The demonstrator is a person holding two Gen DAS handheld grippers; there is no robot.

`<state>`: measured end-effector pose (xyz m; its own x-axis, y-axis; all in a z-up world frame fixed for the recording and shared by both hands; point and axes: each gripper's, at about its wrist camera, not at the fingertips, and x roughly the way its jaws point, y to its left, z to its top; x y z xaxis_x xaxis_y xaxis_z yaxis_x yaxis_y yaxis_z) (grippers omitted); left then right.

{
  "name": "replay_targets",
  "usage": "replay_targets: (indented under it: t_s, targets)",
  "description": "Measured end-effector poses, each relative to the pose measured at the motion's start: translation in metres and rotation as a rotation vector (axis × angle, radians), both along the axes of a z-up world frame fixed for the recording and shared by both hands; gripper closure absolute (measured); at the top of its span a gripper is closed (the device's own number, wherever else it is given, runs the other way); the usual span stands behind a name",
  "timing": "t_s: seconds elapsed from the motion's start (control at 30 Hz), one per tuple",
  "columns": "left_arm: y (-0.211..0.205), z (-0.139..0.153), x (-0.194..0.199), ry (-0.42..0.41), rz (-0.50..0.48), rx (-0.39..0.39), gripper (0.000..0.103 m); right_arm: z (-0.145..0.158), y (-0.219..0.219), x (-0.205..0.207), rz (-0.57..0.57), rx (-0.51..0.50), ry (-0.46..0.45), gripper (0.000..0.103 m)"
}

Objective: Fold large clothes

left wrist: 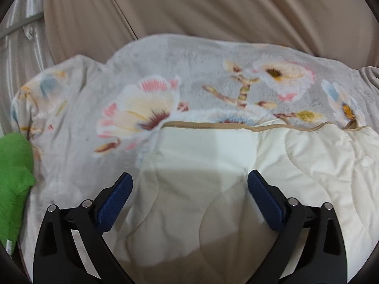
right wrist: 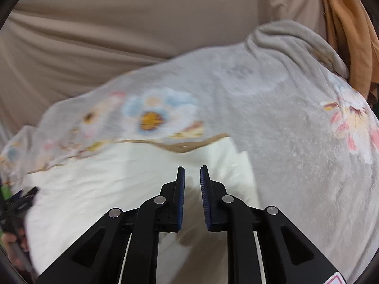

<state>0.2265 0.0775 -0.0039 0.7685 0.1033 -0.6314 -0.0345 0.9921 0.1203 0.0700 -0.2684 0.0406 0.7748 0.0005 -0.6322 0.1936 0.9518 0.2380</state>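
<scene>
A large grey fleece blanket with a flower print lies spread on a beige surface. Its cream quilted underside is folded over on top, edged by a tan binding. My left gripper is wide open just above the cream layer, with nothing between its blue pads. In the right wrist view the same blanket and cream underside fill the frame. My right gripper hovers over the cream layer near its tan-bound corner, jaws nearly shut with a narrow gap and nothing held.
A green cloth lies at the left edge of the blanket. An orange garment hangs at the far right. Beige sheet covers the surface behind. The left gripper shows at the right wrist view's left edge.
</scene>
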Motion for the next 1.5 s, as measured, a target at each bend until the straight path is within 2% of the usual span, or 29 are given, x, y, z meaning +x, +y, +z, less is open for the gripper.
replay_targets:
  t_s: [0.1, 0.17, 0.27, 0.37, 0.5, 0.57, 0.7, 0.87, 0.93, 1.03, 1.13, 1.23, 1.33, 1.4, 1.5]
  targets:
    - [-0.002, 0.015, -0.028, -0.023, -0.045, -0.016, 0.007, 0.022, 0.051, -0.02, 0.114, -0.066, -0.011, 0.087]
    - [-0.005, 0.023, -0.048, -0.029, -0.075, -0.017, 0.007, 0.025, 0.086, -0.032, 0.207, -0.083, -0.008, 0.087]
    - [-0.005, 0.028, -0.077, -0.03, -0.107, -0.037, 0.007, 0.017, 0.131, -0.041, 0.327, -0.06, 0.008, 0.087]
    - [-0.001, 0.025, -0.098, -0.016, -0.114, -0.037, 0.007, 0.0, 0.164, -0.041, 0.389, -0.072, 0.04, 0.087]
    - [0.002, 0.014, -0.113, 0.024, -0.113, -0.041, 0.007, -0.032, 0.181, -0.04, 0.384, -0.114, 0.084, 0.086]
    - [0.006, 0.009, -0.116, 0.036, -0.105, -0.048, 0.007, -0.037, 0.183, -0.04, 0.379, -0.128, 0.082, 0.087]
    - [0.009, 0.004, -0.12, 0.046, -0.101, -0.066, 0.007, -0.018, 0.177, -0.044, 0.367, -0.069, 0.063, 0.086]
    - [0.009, 0.003, -0.125, 0.049, -0.105, -0.069, 0.007, 0.004, 0.18, -0.031, 0.323, -0.069, 0.018, 0.086]
    - [0.01, 0.004, -0.127, 0.047, -0.102, -0.076, 0.007, -0.003, 0.184, -0.018, 0.32, -0.091, 0.045, 0.086]
    - [0.024, 0.009, -0.136, 0.032, -0.083, -0.101, 0.007, -0.034, 0.192, -0.001, 0.327, -0.124, 0.112, 0.088]
    - [0.058, 0.011, -0.15, 0.024, -0.03, -0.175, 0.006, -0.047, 0.197, -0.004, 0.333, -0.179, 0.085, 0.088]
    - [0.099, -0.002, -0.155, 0.078, 0.033, -0.317, 0.006, -0.047, 0.197, -0.004, 0.335, -0.188, 0.083, 0.088]
    - [0.123, -0.028, -0.145, 0.175, 0.055, -0.495, 0.006, -0.048, 0.195, -0.005, 0.332, -0.173, 0.077, 0.088]
    - [0.124, -0.042, -0.136, 0.215, 0.023, -0.621, 0.006, -0.048, 0.197, -0.006, 0.331, -0.185, 0.072, 0.088]
    - [0.107, -0.046, -0.122, 0.236, -0.07, -0.701, 0.006, -0.049, 0.2, -0.008, 0.328, -0.2, 0.065, 0.088]
